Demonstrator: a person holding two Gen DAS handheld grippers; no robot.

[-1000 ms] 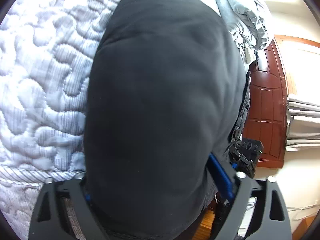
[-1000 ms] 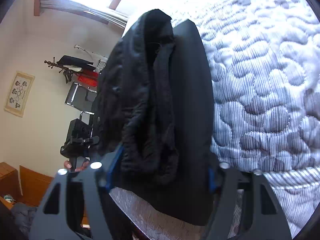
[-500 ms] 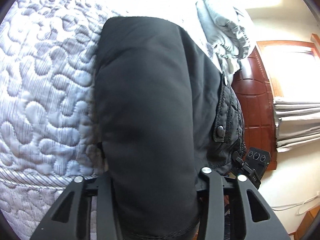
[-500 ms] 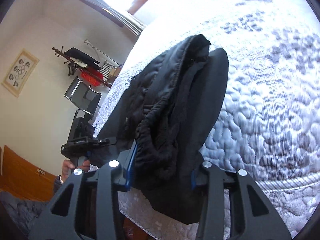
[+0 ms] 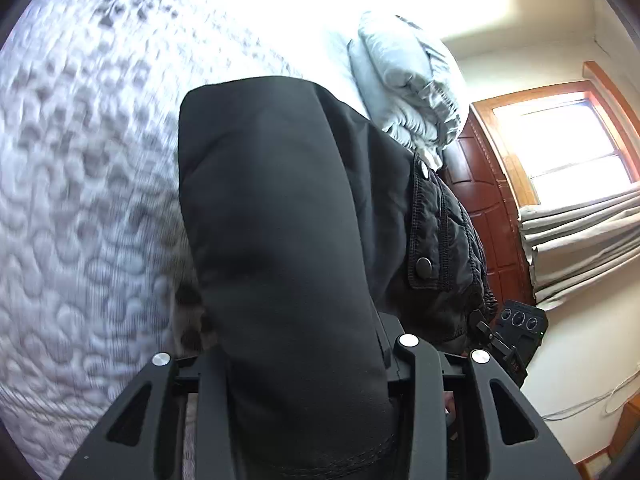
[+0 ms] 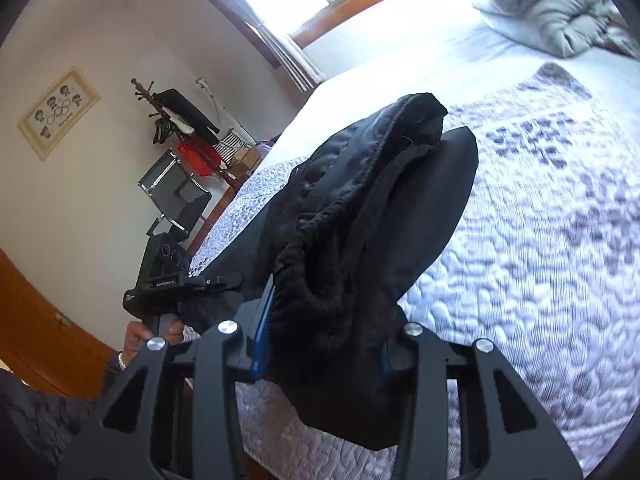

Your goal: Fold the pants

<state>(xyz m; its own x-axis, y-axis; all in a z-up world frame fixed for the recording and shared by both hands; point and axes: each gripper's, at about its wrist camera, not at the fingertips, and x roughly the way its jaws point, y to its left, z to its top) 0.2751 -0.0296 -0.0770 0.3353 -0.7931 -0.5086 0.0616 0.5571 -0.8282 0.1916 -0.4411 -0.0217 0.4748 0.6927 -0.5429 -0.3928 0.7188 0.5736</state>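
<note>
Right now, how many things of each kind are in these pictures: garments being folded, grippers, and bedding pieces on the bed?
Black pants: 1
Grippers, left gripper and right gripper: 2
Bedding, quilted bedspread and rumpled grey duvet: 2
Total: 5

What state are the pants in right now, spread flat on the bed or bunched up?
Bunched and lifted: the black pants hang in thick doubled layers between both grippers, left gripper and right gripper, above the quilted bed.
</note>
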